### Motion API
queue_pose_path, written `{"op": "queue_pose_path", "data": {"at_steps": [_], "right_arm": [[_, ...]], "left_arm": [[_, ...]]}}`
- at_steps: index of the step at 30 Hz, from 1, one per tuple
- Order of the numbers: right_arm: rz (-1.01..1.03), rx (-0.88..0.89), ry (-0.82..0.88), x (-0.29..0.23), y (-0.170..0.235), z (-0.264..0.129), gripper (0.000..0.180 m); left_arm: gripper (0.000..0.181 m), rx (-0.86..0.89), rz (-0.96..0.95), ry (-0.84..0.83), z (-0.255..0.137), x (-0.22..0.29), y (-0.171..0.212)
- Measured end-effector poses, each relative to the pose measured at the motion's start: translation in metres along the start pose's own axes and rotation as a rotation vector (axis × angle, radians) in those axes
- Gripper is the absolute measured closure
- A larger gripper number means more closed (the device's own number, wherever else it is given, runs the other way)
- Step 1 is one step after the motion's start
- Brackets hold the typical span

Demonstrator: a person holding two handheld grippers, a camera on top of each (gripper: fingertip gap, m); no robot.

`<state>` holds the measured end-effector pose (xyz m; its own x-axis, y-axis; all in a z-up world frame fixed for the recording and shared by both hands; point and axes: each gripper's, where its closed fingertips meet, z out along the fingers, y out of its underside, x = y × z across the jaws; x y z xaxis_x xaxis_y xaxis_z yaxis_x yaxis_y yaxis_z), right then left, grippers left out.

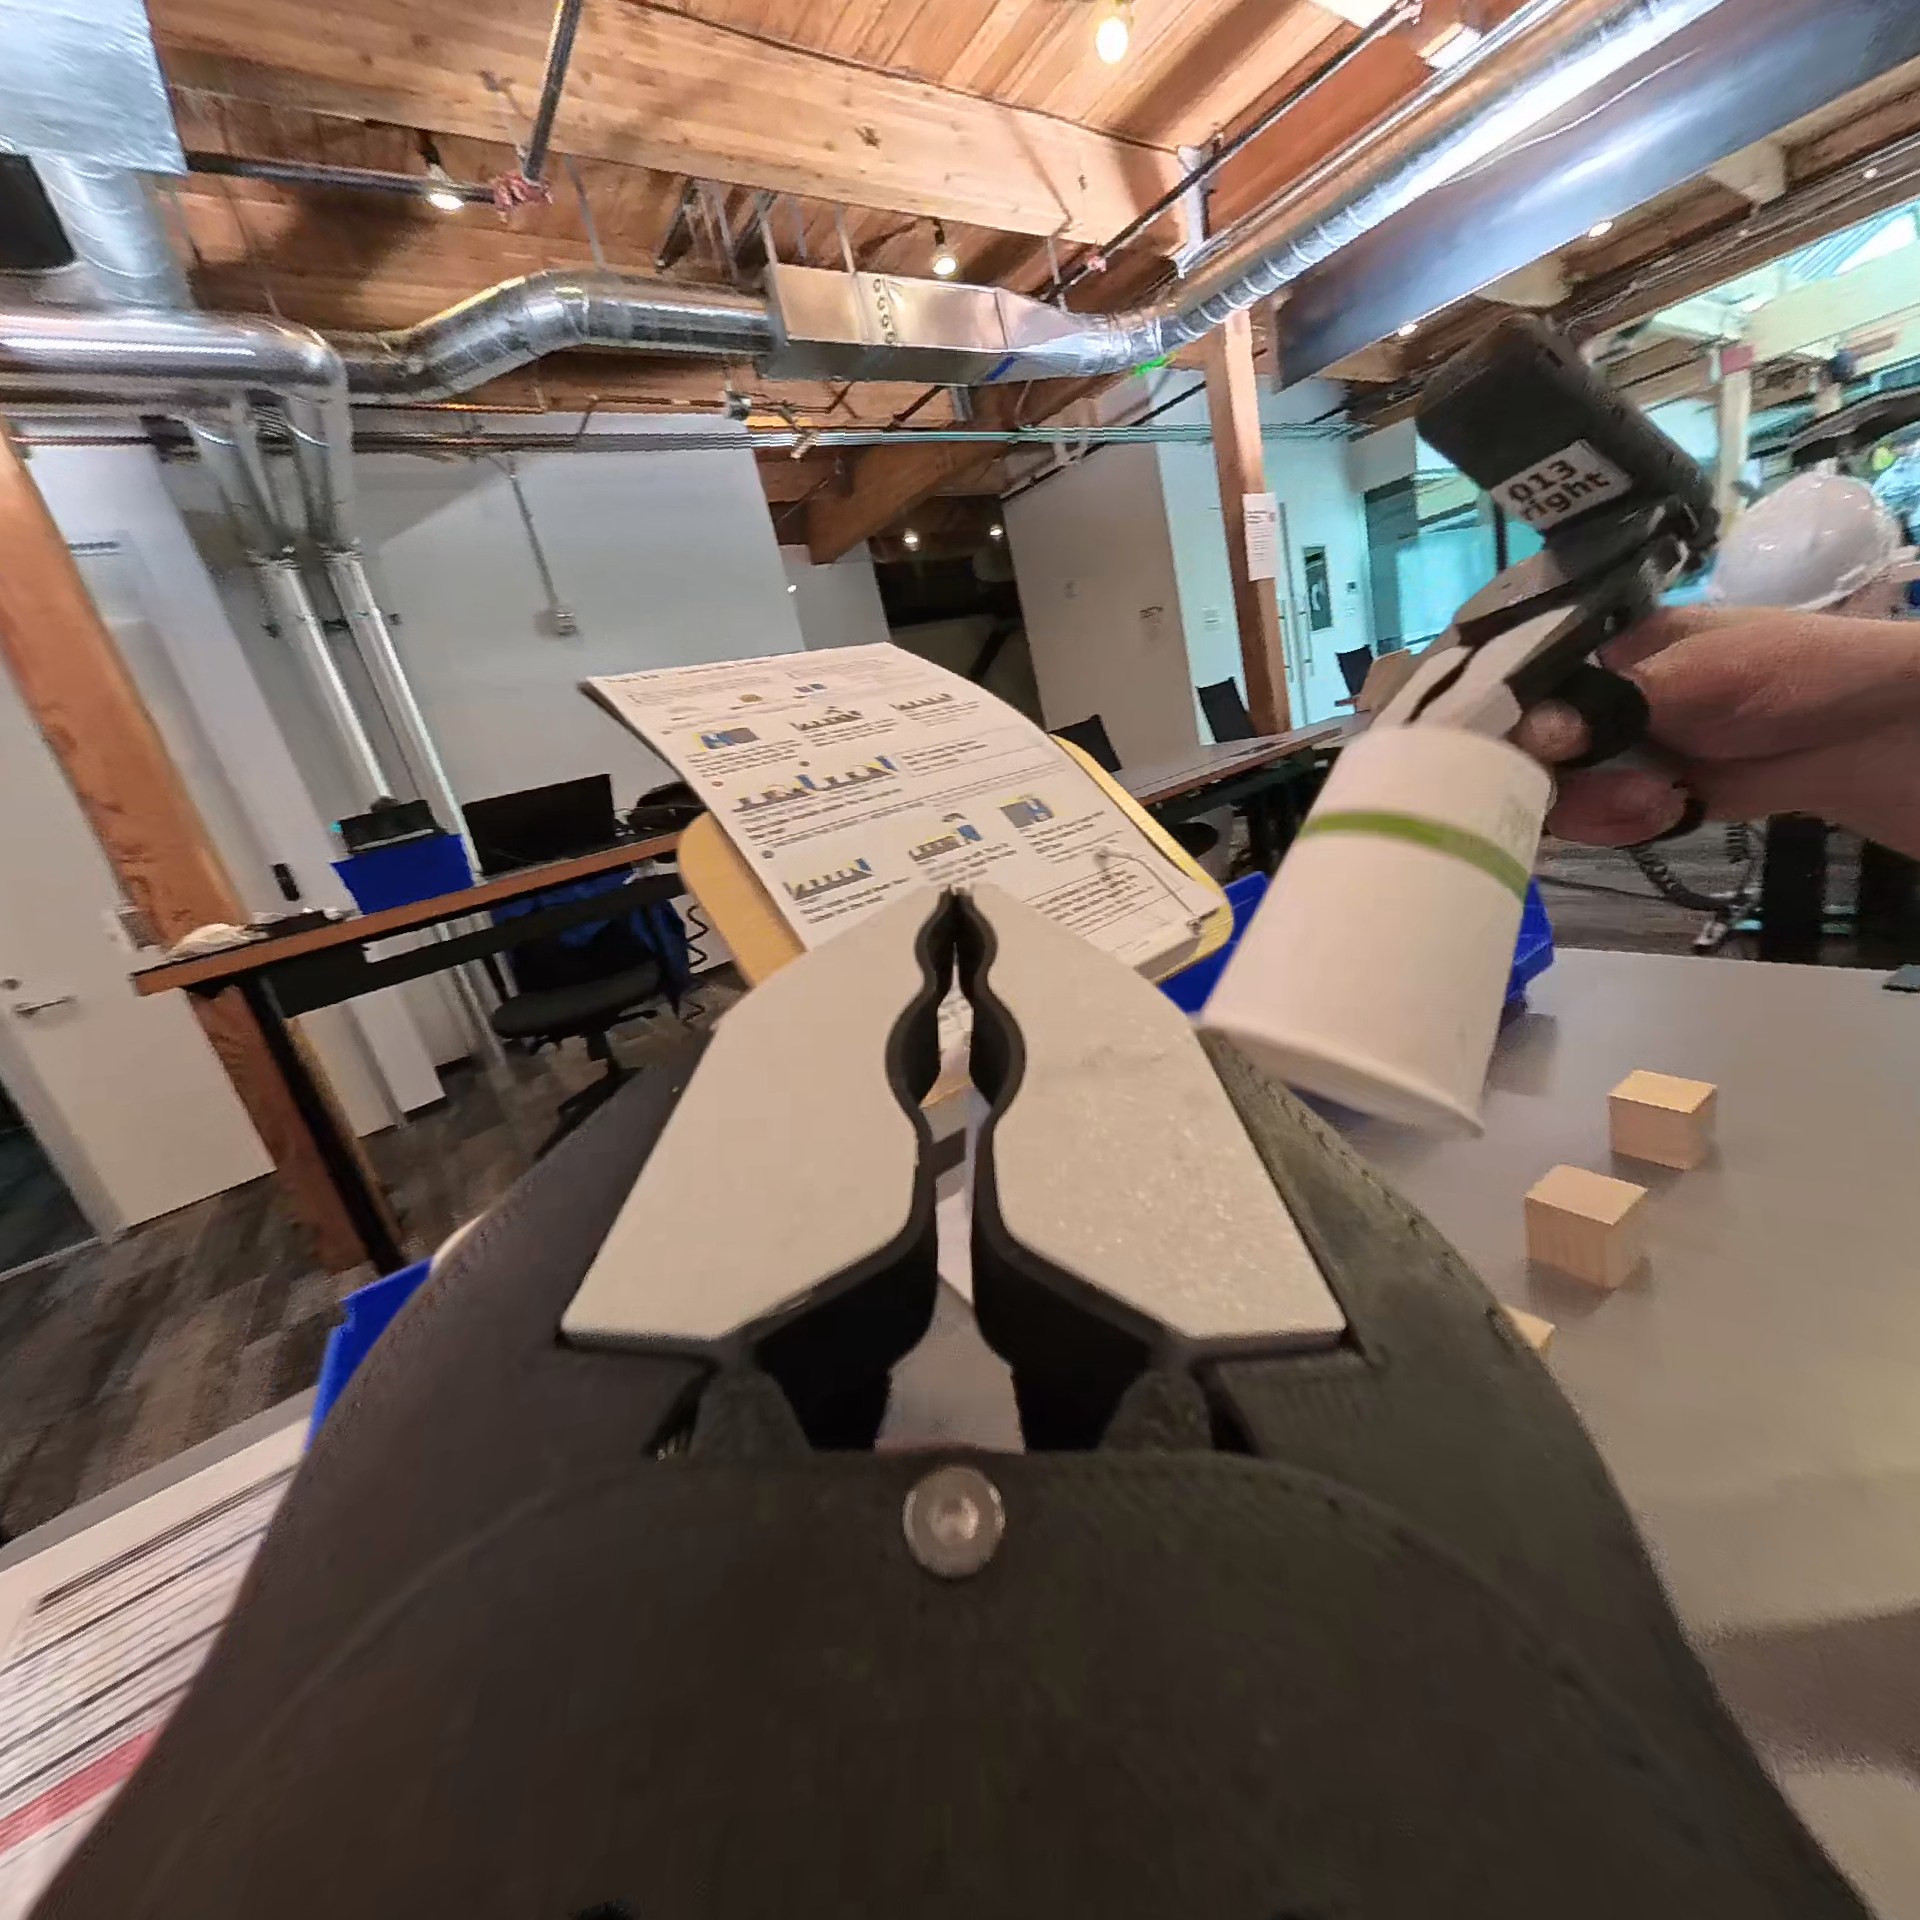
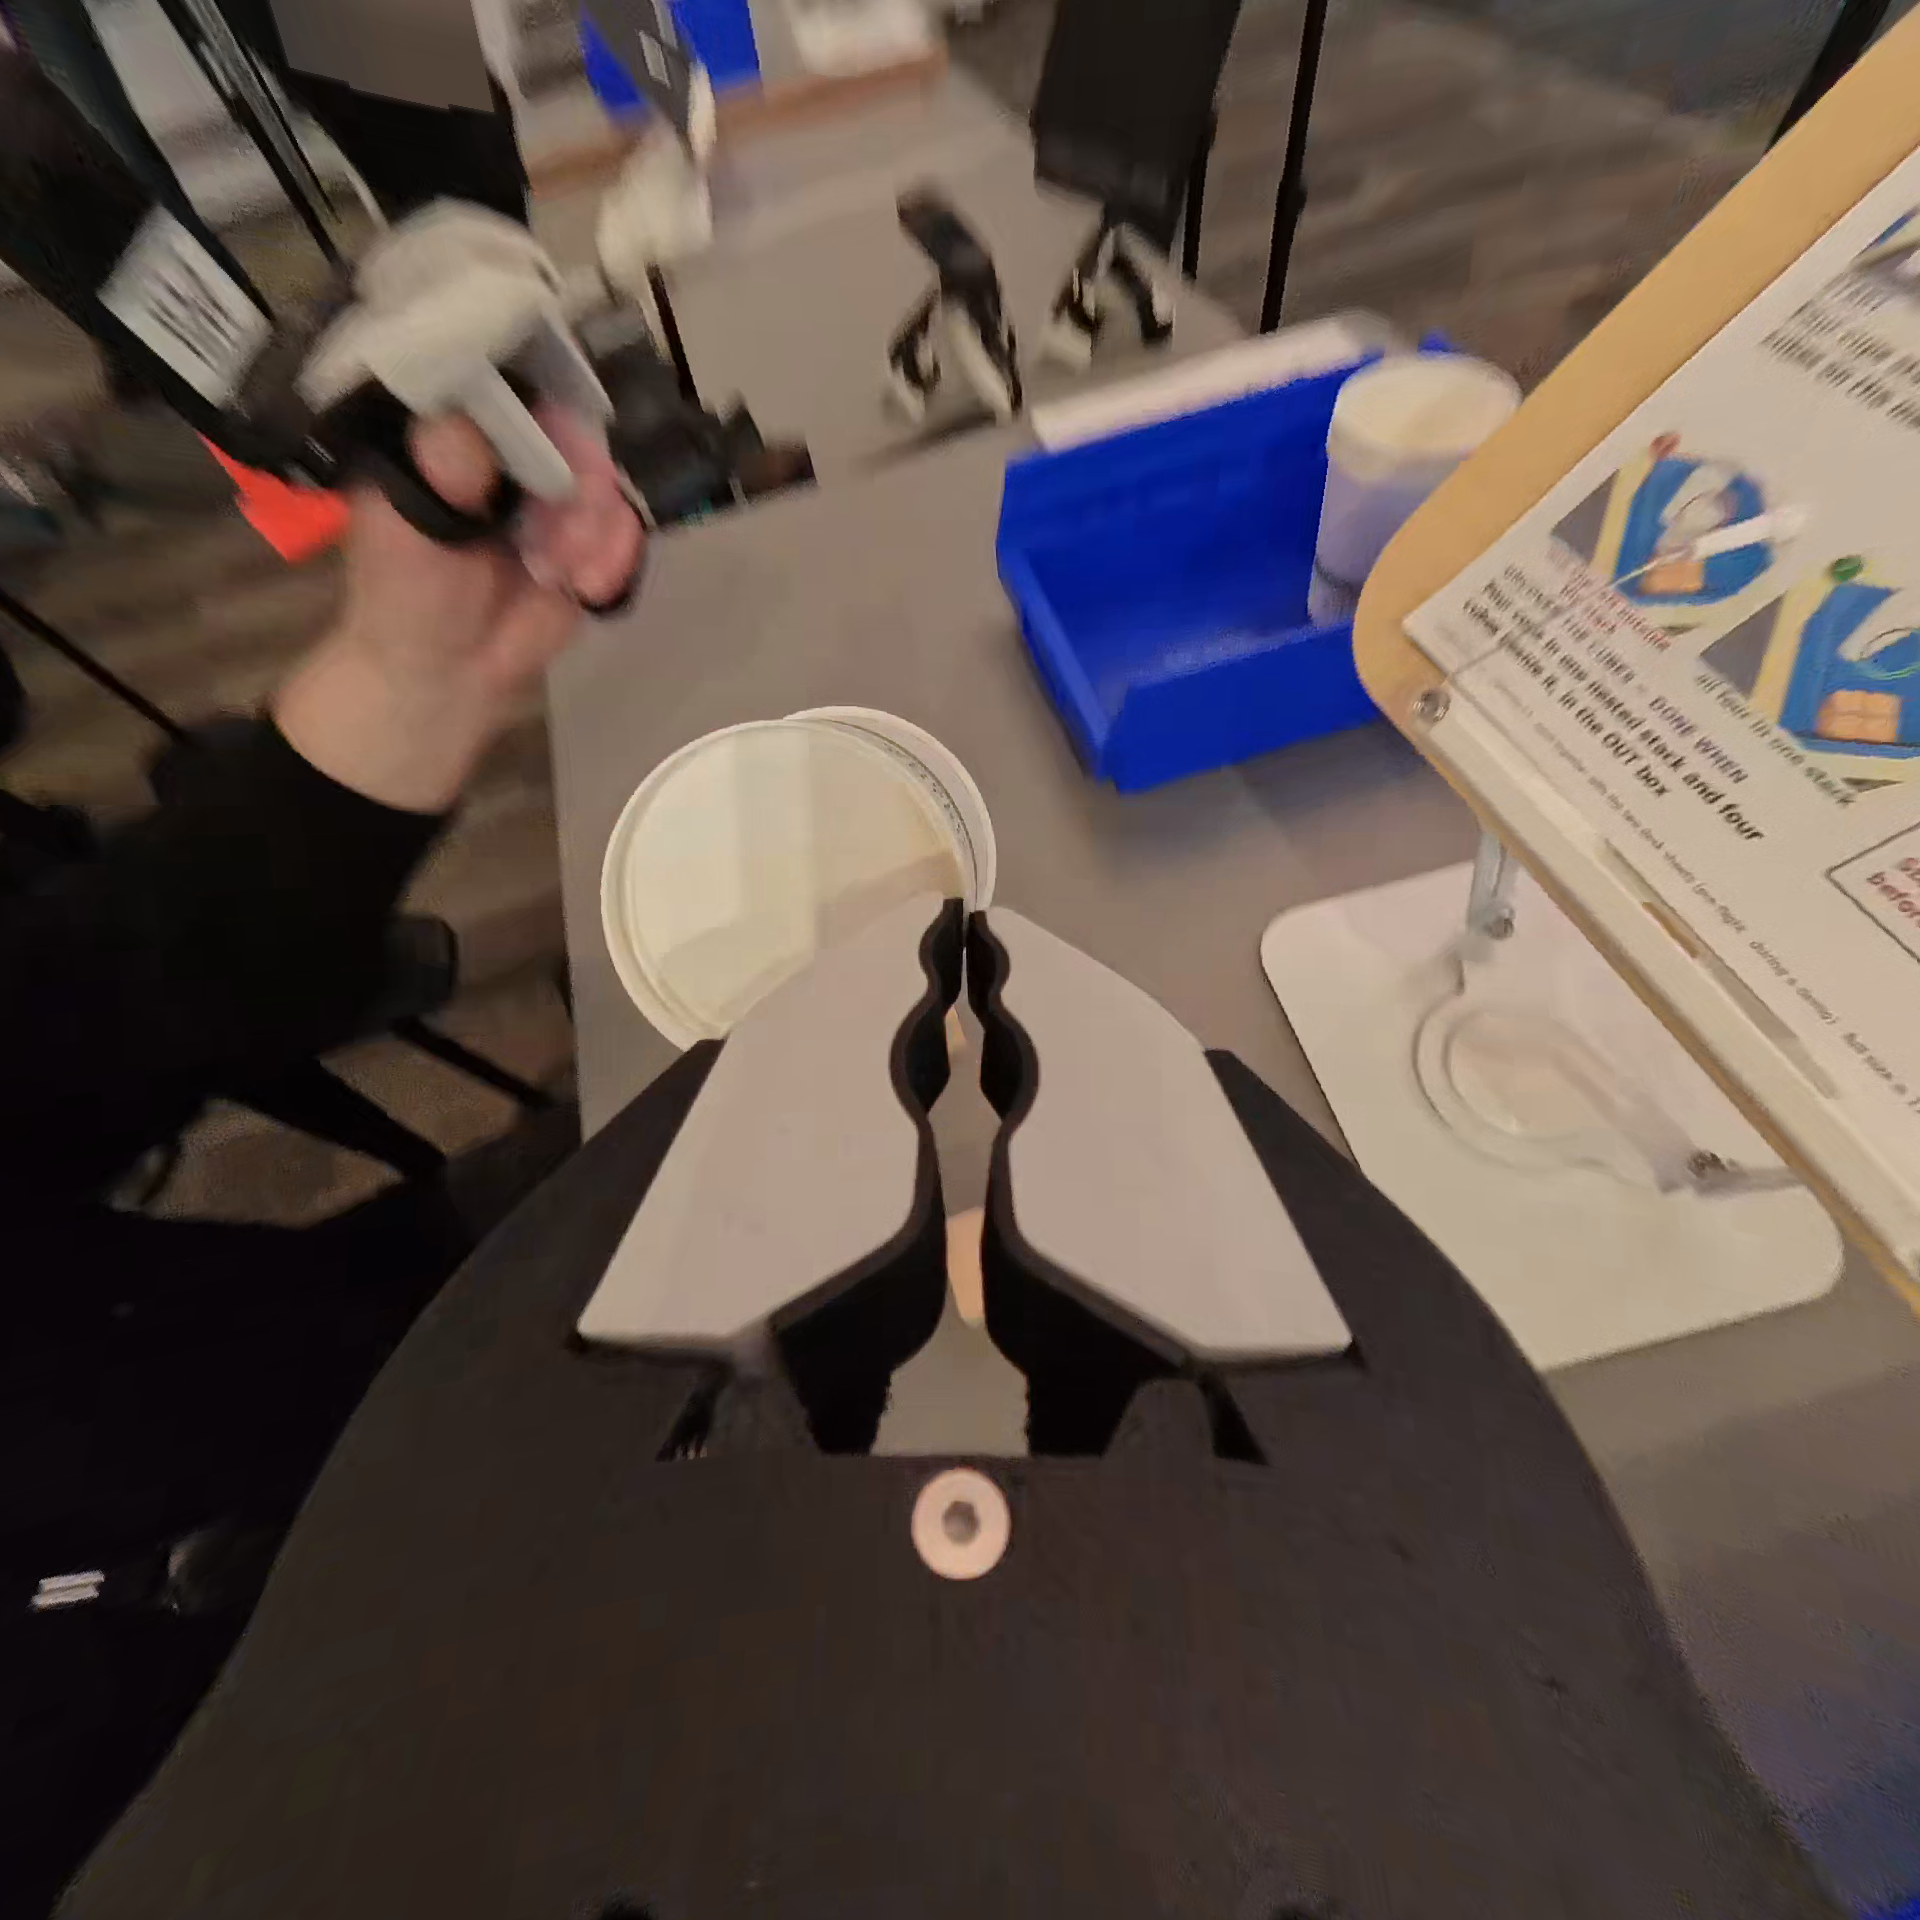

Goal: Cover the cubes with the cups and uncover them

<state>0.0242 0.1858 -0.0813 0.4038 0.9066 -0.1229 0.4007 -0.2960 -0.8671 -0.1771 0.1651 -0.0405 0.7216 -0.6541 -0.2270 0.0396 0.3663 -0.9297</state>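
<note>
My right gripper [image 2: 961,914] is shut on the base rim of a white paper cup [image 2: 779,862], whose round bottom faces this camera. In the left wrist view the right gripper [image 1: 1455,707] holds the white cup with a green band [image 1: 1382,935] tilted, mouth down, above the grey table [image 1: 1766,1455]. Two wooden cubes [image 1: 1662,1117] [image 1: 1584,1226] stand uncovered just below and right of the cup; a third cube's corner [image 1: 1527,1332] peeks beside my gripper body. My left gripper [image 1: 956,904] is shut and empty, raised in the air. It shows blurred in the right wrist view [image 2: 488,416].
A blue bin [image 2: 1174,623] at the table's far side holds a stack of white cups [image 2: 1392,468]. A clipboard with an instruction sheet [image 2: 1714,644] stands on a white base [image 2: 1382,1039] at the right. A printed sheet [image 1: 94,1704] lies at the left. A person's sleeve [image 2: 208,935] is at the left.
</note>
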Motion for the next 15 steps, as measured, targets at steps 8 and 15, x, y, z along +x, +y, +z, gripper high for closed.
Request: {"op": "queue_pose_path", "data": {"at_steps": [8,15], "right_arm": [[-0.15,-0.52,0.031,0.0,0.044,0.103,0.178],[-0.19,-0.659,0.032,-0.004,0.068,0.151,0.178]], "left_arm": [[0.181,-0.001,0.039,-0.054,-0.017,-0.019,-0.012],[0.181,0.013,0.04,-0.061,-0.024,-0.024,-0.018]]}}
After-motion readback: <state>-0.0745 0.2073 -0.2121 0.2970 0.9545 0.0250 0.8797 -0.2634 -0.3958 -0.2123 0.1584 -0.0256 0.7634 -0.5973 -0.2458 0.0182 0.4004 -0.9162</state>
